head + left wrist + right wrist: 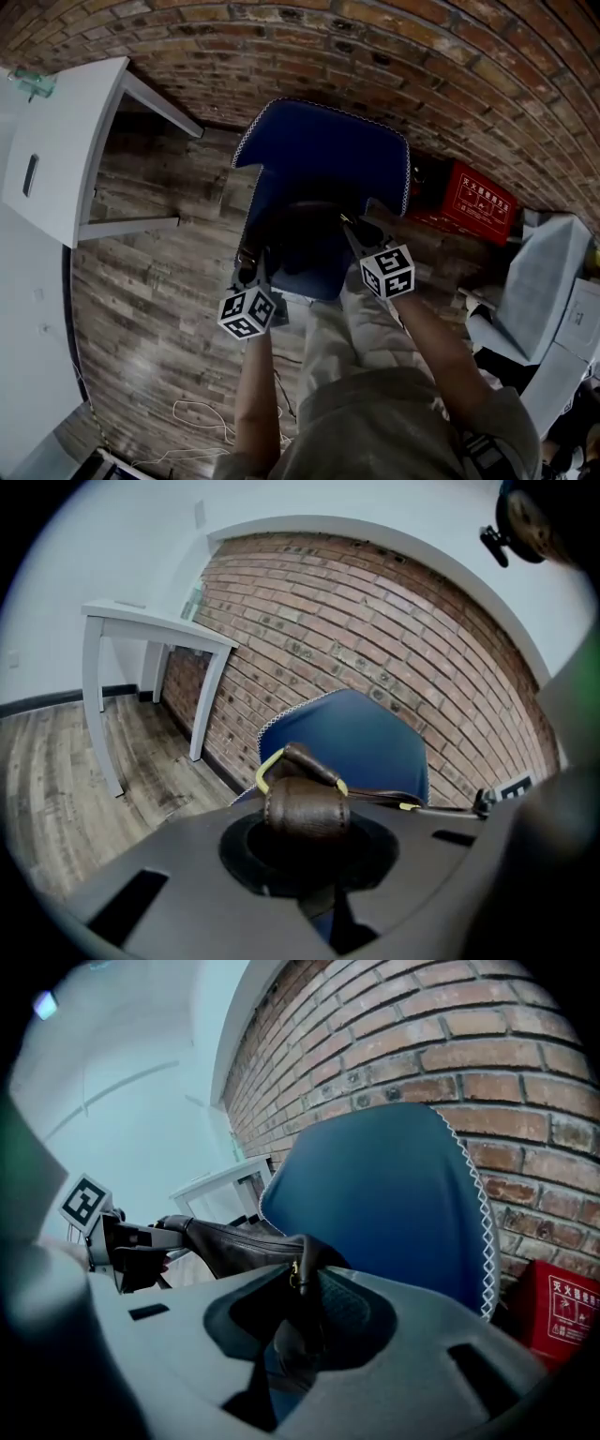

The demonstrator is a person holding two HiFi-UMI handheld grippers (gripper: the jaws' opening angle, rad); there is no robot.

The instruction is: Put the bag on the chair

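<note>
The dark brown bag [305, 239] is held over the seat of the blue chair [323, 141], which is set against the brick wall [422, 56]. One end is clamped in the left gripper [251, 265], the other end in the right gripper [353, 228].

The person wears pale khaki trousers [361, 323] and a matching top [375, 427] (sleeves short). The left gripper [250, 262] and right gripper [351, 228], moulded grey, each carry a white cube with black square markers.
</note>
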